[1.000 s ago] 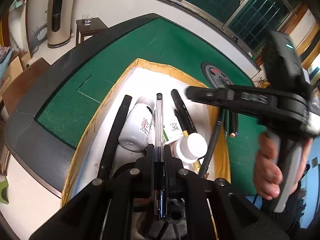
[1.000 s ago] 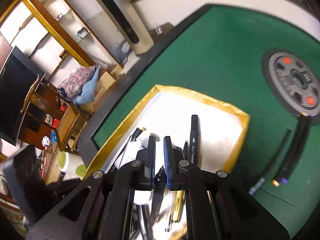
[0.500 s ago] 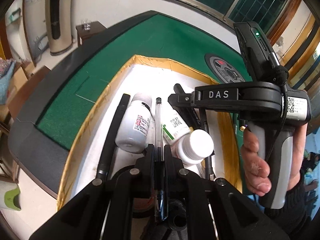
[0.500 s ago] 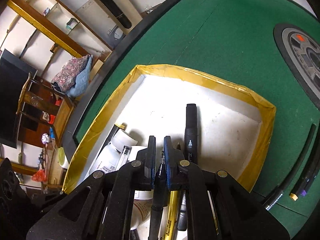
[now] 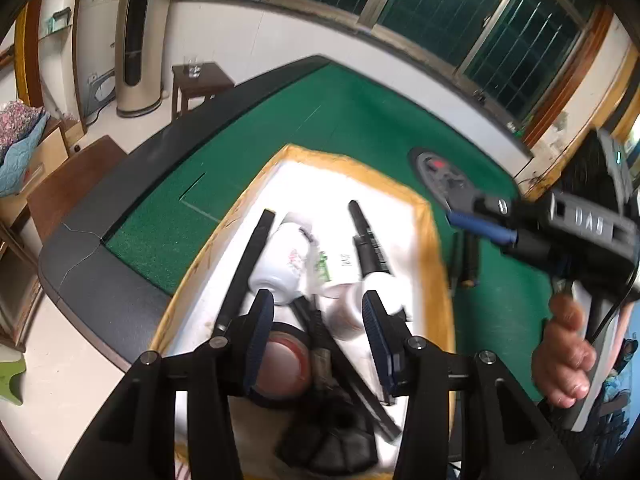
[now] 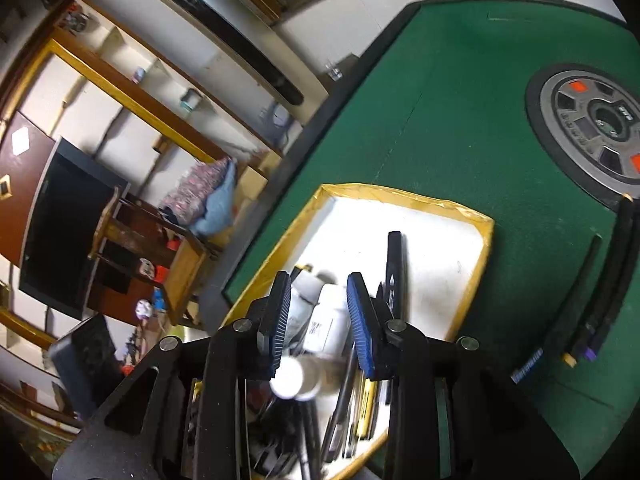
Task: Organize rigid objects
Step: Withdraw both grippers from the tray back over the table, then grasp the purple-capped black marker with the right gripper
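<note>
Since the earlier frames both hand-held grippers have released what they held: the clear pen formerly clamped in the left one and the dark pen clamped in the right one are no longer between the fingers. The left hand-held gripper [image 5: 318, 314] now stands with jaws wide apart and empty, above the near part of the tray [image 5: 434, 248]. The right hand-held gripper [image 6: 318, 312] likewise has its jaws spread and nothing in them, above the same tray [image 6: 486, 248]; in the left wrist view it appears at the right, over the green bench [image 5: 360, 120], gripped by the right hand [image 5: 562, 360].

Contents of the white, yellow-edged tray: a white bottle [image 5: 282, 264] lying on its side, a second white-capped bottle [image 5: 372, 292] beside it, a black marker [image 5: 366, 240] toward the far side, a long black stick [image 5: 246, 268] along the left edge, and a roll of tape [image 5: 286, 364] at the near end. The image is motion-blurred; smaller pens among these items cannot be told apart.

On the bench to the right of the tray, outside it, several dark pens [image 6: 592, 308] lie side by side. A round grey disc [image 6: 592, 120] sits in the bench surface beyond them.
</note>
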A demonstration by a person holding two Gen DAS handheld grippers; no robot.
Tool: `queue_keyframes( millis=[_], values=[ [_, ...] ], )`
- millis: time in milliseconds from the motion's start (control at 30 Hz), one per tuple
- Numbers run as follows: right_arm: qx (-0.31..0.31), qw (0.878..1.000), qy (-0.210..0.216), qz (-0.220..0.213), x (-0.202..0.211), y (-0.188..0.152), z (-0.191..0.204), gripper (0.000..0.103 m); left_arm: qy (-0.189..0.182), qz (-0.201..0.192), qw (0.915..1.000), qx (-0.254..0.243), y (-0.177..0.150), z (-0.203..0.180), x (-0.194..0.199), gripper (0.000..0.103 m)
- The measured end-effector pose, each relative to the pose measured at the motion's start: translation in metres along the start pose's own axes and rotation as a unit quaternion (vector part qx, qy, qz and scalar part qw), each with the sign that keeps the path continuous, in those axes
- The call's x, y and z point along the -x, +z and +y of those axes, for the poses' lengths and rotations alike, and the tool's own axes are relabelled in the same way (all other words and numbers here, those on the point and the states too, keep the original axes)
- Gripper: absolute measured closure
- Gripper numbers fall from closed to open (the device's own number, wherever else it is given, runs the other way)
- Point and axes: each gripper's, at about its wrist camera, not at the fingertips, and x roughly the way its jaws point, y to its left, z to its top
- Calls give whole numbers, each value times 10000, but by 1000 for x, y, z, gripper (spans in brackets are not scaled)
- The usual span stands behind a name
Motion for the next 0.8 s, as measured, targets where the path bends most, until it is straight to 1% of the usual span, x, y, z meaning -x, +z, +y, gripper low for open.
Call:
queue_keyframes(
  millis=[67,167,267,333,433,533,633,700,800],
  values=[
    [-126,9999,3,-118,19,-10,-8,72,-77,-82,9999,-55,-2,-11,6,57],
    [-305,9992,-94,-249,44,-25,-29,72,-237,-121,9992,-289,-5,-37,12,57],
    [-653,9962,-357,-443,73,-35,-62,72,-414,-96,9978,-515,-9,-66,13,57],
    [-992,9915,-618,-567,89,-37,-85,72,-495,-49,9967,-641,-11,-80,10,57],
    [-1408,9837,-884,-692,106,-37,-116,72,-571,52,9953,-780,-16,-99,4,57],
    [-1721,9761,-1119,-707,110,-33,-142,72,-616,138,9939,-901,-21,-110,1,57],
    [-1848,9723,-1317,-561,101,-21,-161,72,-625,168,9931,-978,-24,-115,1,57],
    [-1855,9711,-1433,-452,90,-12,-167,72,-626,194,9929,-997,-25,-117,2,57],
    [-1869,9664,-1721,-379,79,-3,-168,72,-621,182,9927,-1021,-25,-117,4,57]
  ],
)
